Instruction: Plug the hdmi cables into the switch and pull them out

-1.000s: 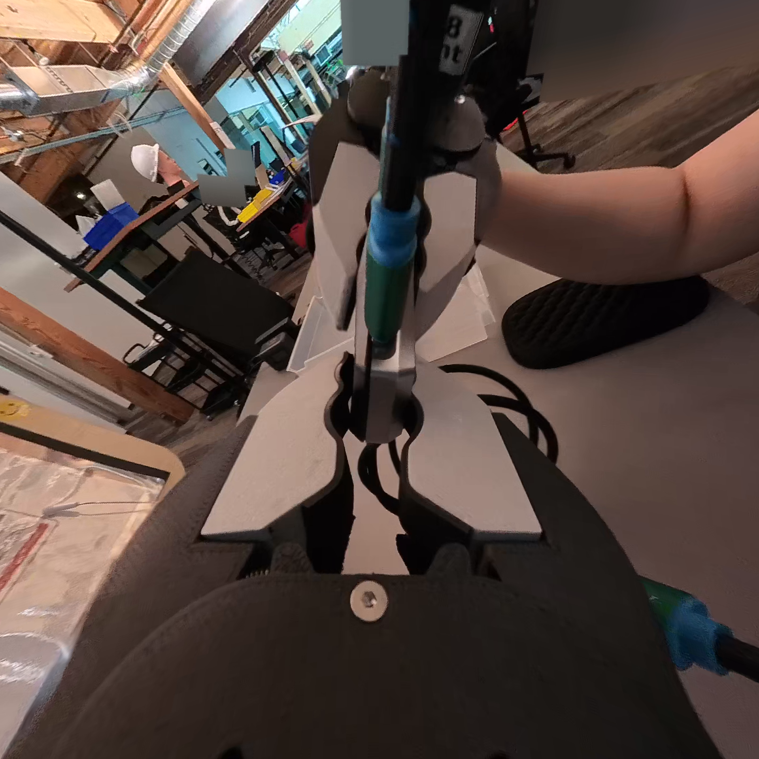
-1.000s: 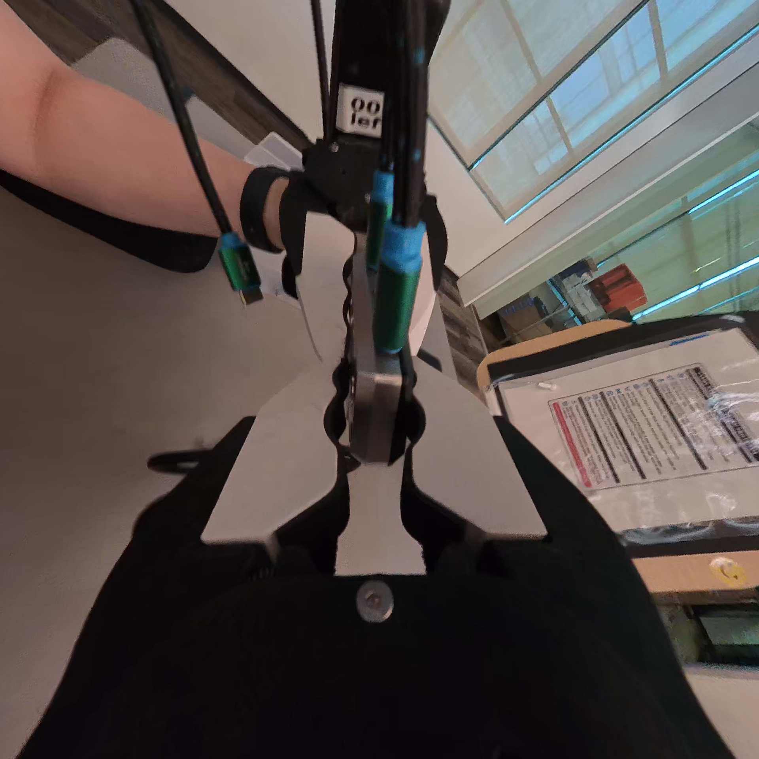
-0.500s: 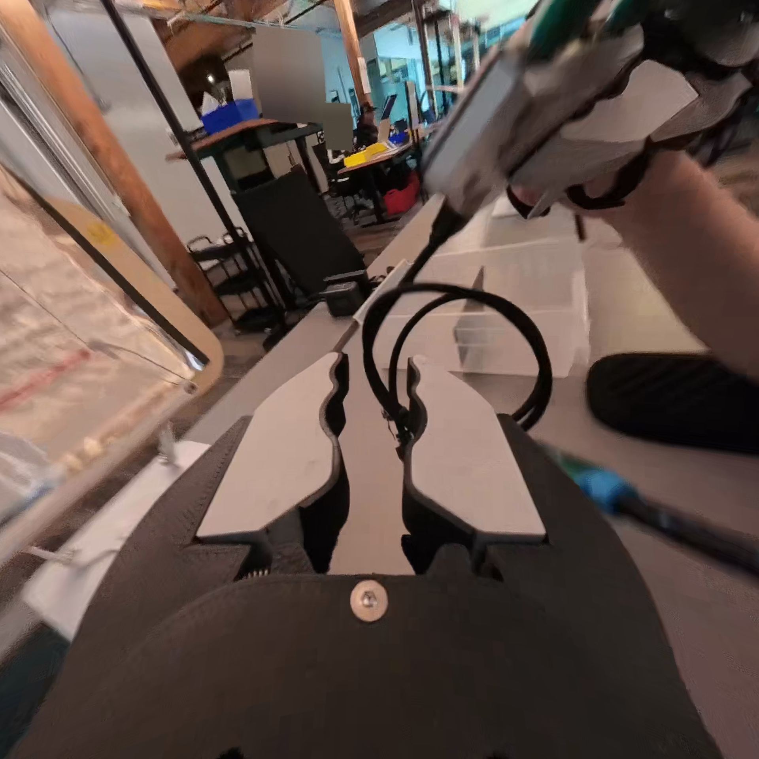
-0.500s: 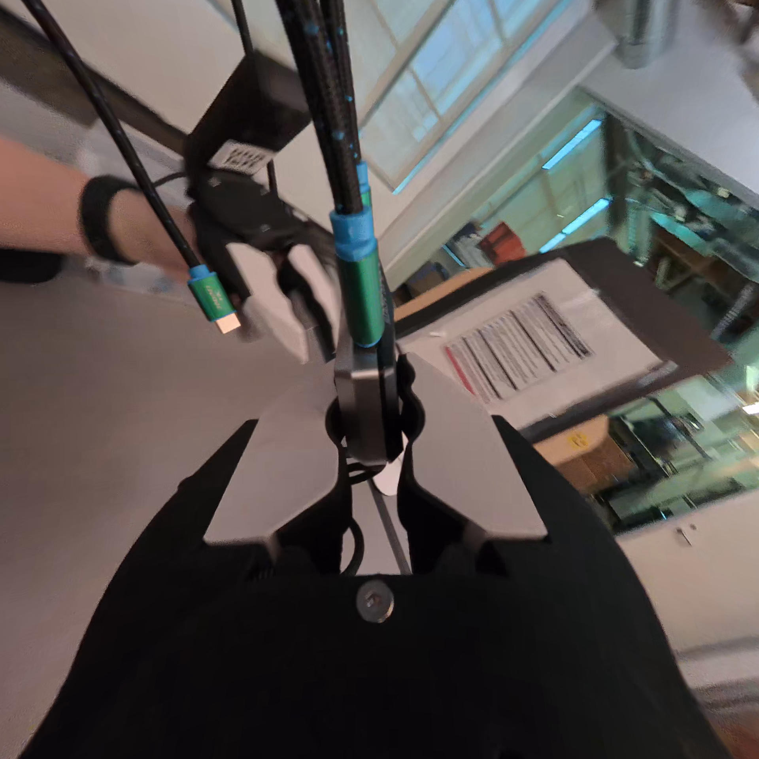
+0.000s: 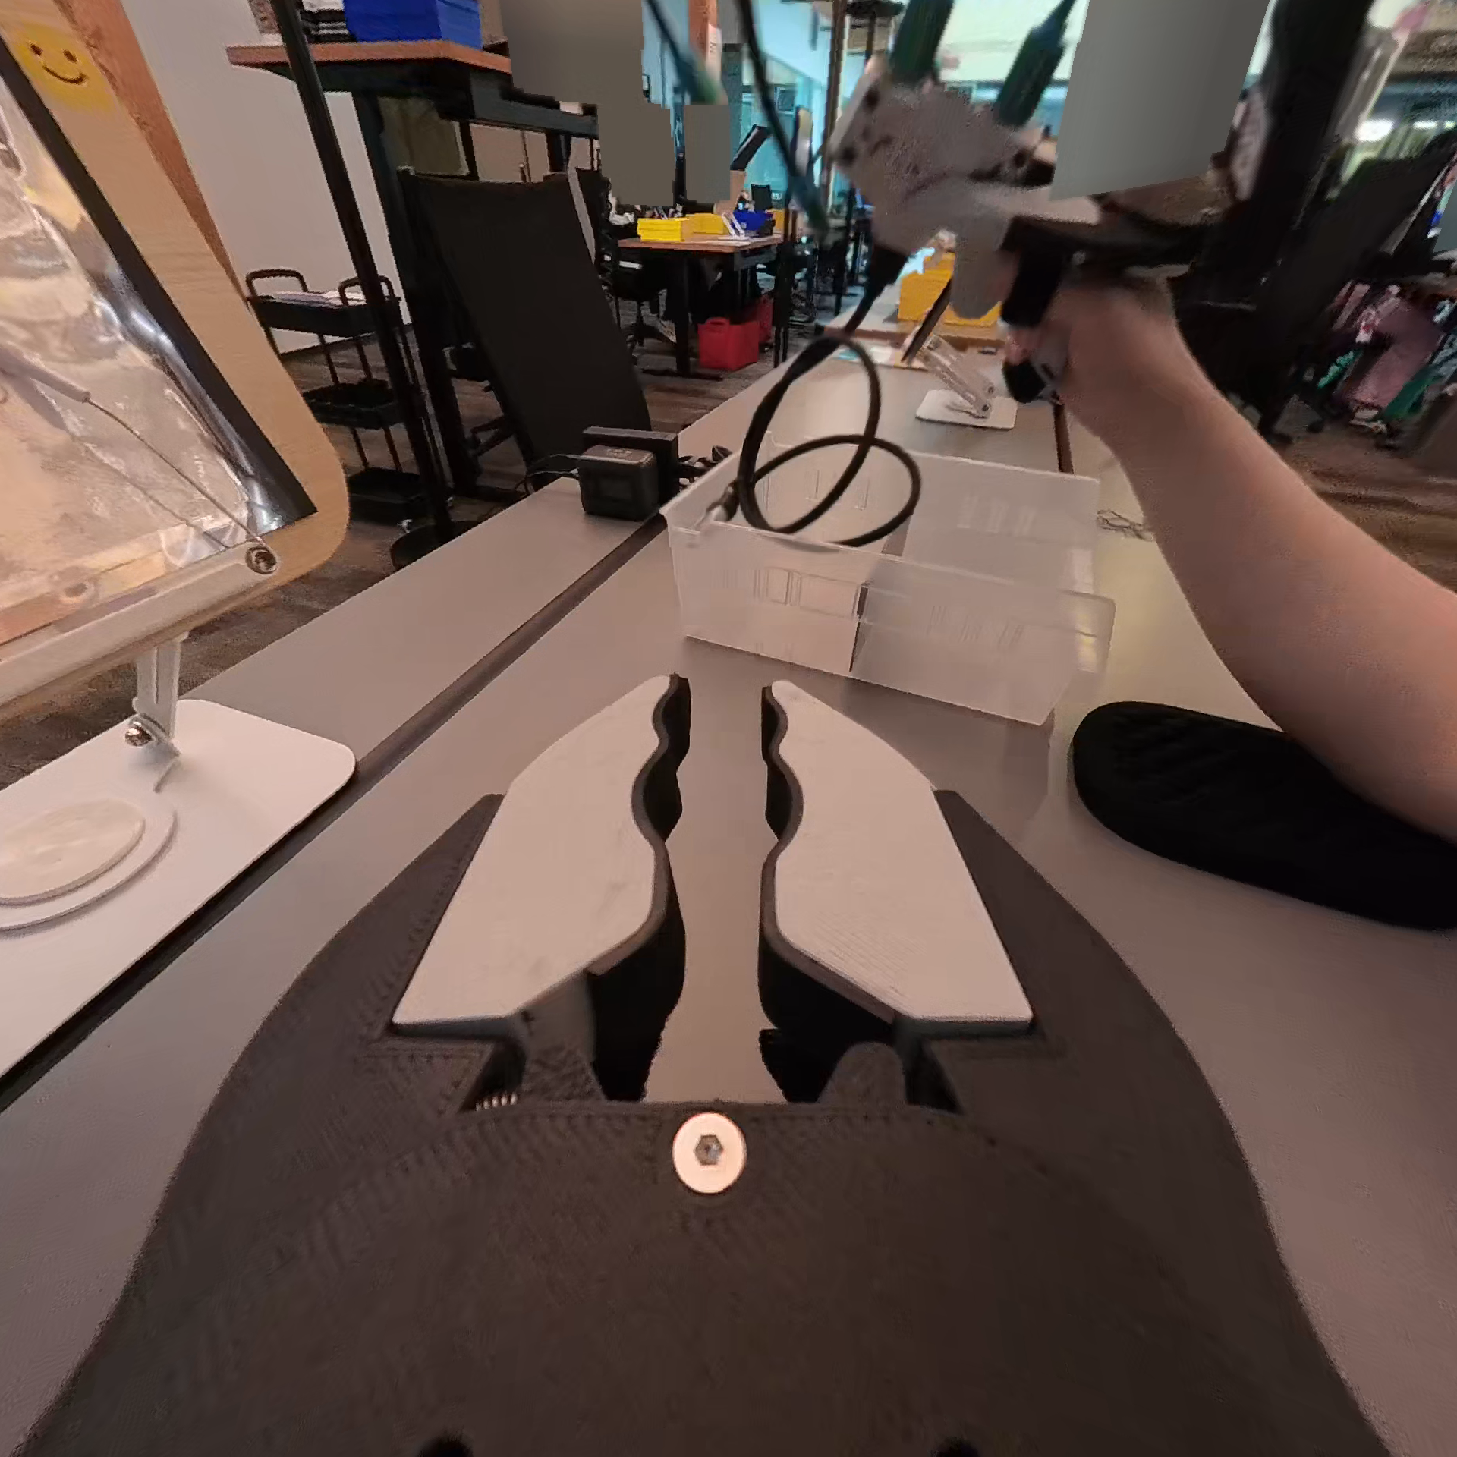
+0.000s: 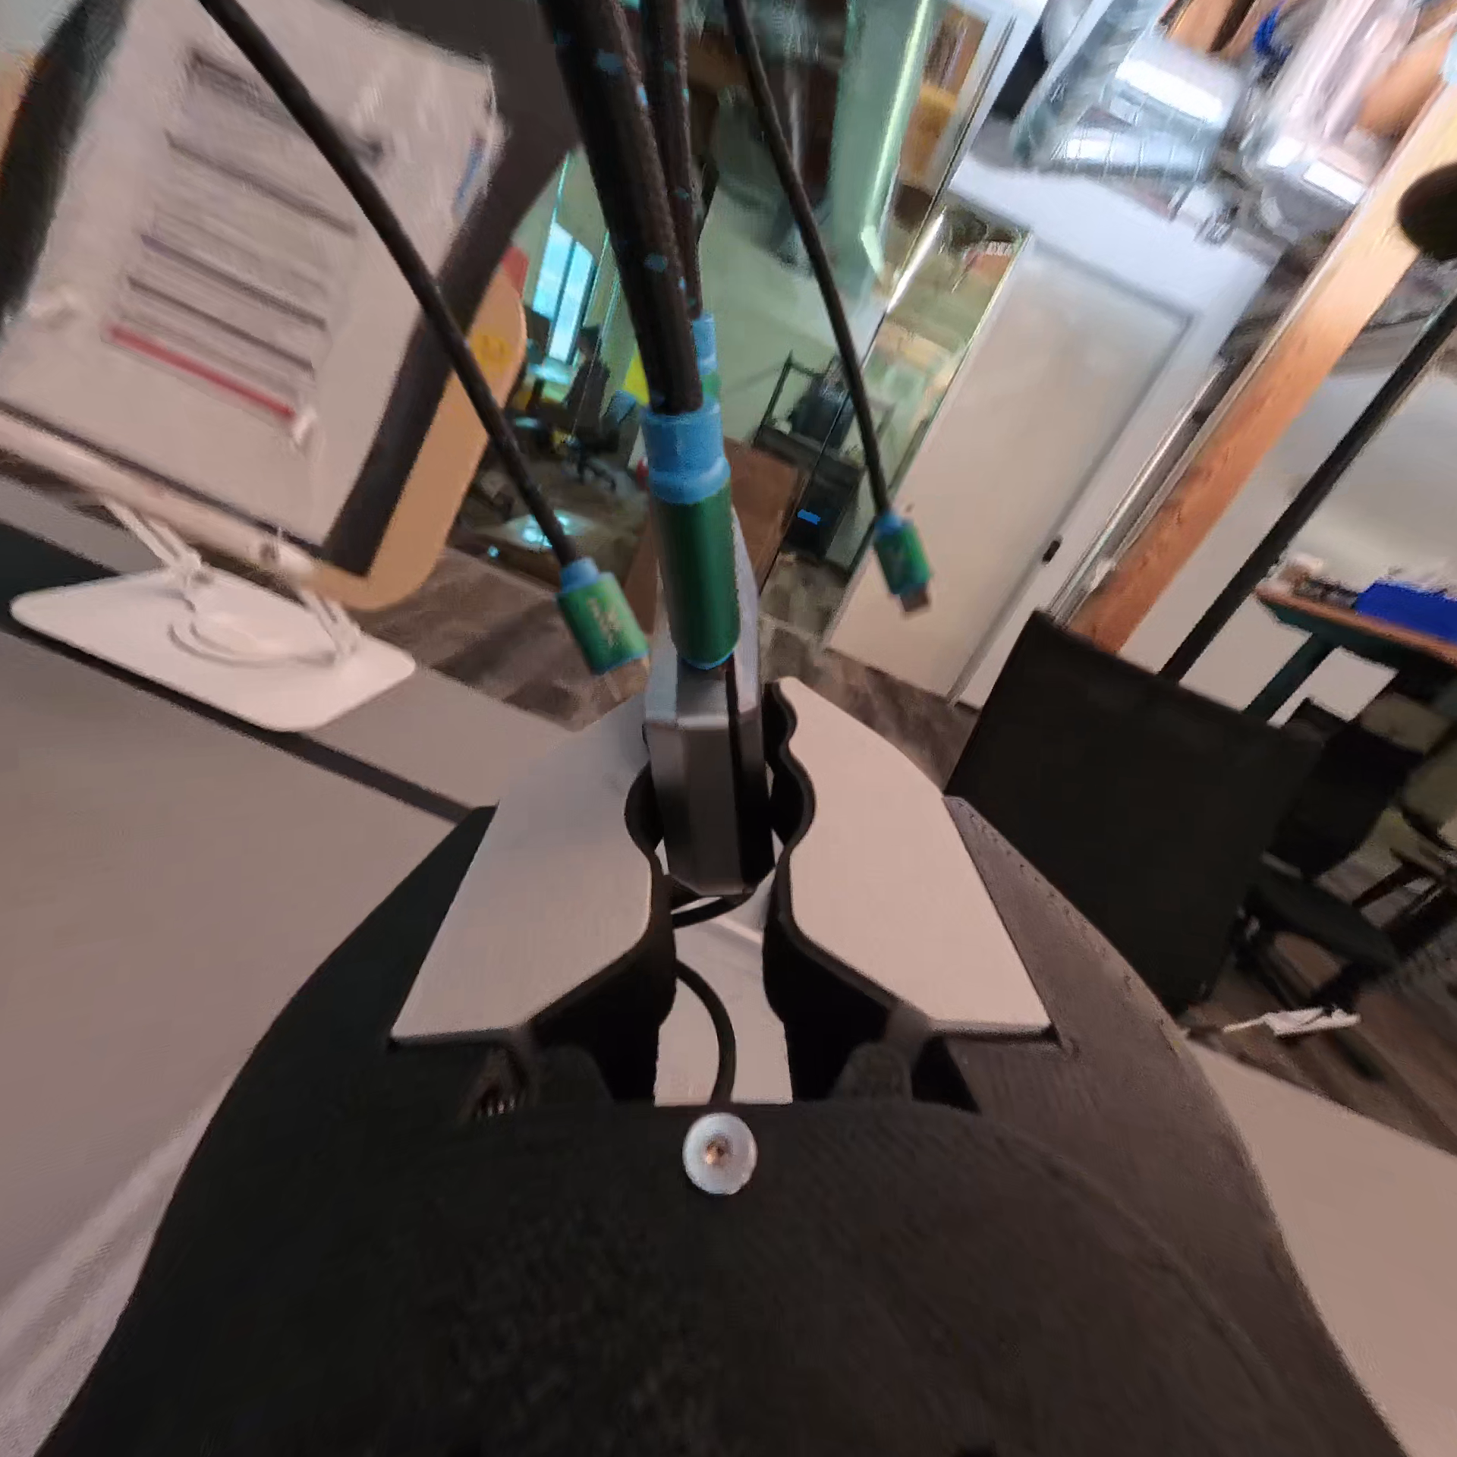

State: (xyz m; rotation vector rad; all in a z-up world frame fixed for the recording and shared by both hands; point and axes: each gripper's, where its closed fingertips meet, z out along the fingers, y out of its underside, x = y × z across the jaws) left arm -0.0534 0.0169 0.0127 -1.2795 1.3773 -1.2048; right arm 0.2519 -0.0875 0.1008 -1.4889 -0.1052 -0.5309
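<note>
switch (image 6: 702, 796) in right gripper (image 6: 713, 702)

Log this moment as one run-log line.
left claw: open, empty | right claw: shut on switch, lifted | green plug: seated in switch | loose plugs: dangling

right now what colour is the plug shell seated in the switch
Green, with a blue collar above it: plug in the switch, clearest in the right wrist view.
</note>
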